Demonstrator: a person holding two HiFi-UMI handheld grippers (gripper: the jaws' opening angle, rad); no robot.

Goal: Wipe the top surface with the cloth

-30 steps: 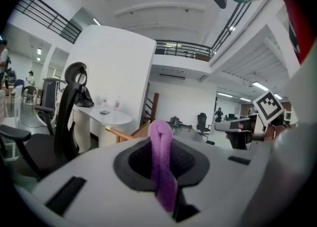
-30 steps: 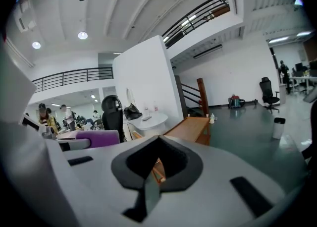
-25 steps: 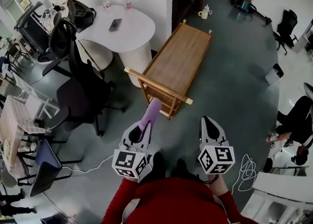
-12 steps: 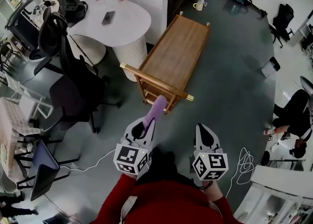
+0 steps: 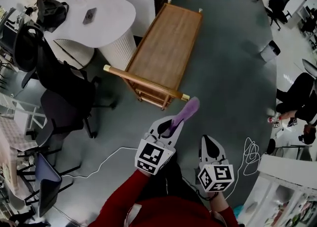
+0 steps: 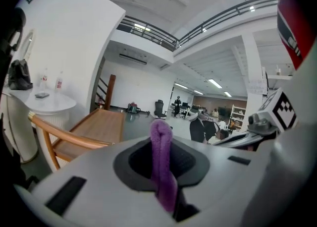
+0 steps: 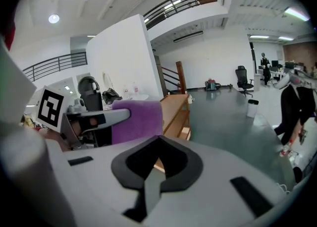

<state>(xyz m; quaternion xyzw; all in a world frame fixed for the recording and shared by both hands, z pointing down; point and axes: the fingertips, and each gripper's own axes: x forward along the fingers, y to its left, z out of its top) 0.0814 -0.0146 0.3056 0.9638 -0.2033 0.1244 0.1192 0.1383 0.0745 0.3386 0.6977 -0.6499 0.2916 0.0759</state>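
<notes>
The wiping has not begun, as far as these views show. The wooden cart [image 5: 163,47] whose top surface is to be cleaned stands ahead on the grey floor [image 5: 233,72]. It runs from near to far, with its near handle rail just beyond the tools, and nothing touches its bare top. The purple cloth [image 5: 185,112] is in the air, near that rail and a little to its right, clear of the wood. The left tool [image 5: 167,126] has its jaws pressed on the cloth. In the left gripper view a folded strip of it stands up between them and pokes out past the tips, toward the cart. The right tool [image 5: 212,146] hangs just to the right and slightly nearer, with its jaws drawn together on nothing. The right gripper view shows only the cart and the floor beyond its tips. By my reading the cloth is taken up, and the whole pass over the top is left to do, starting with bringing the cloth over it.
</notes>
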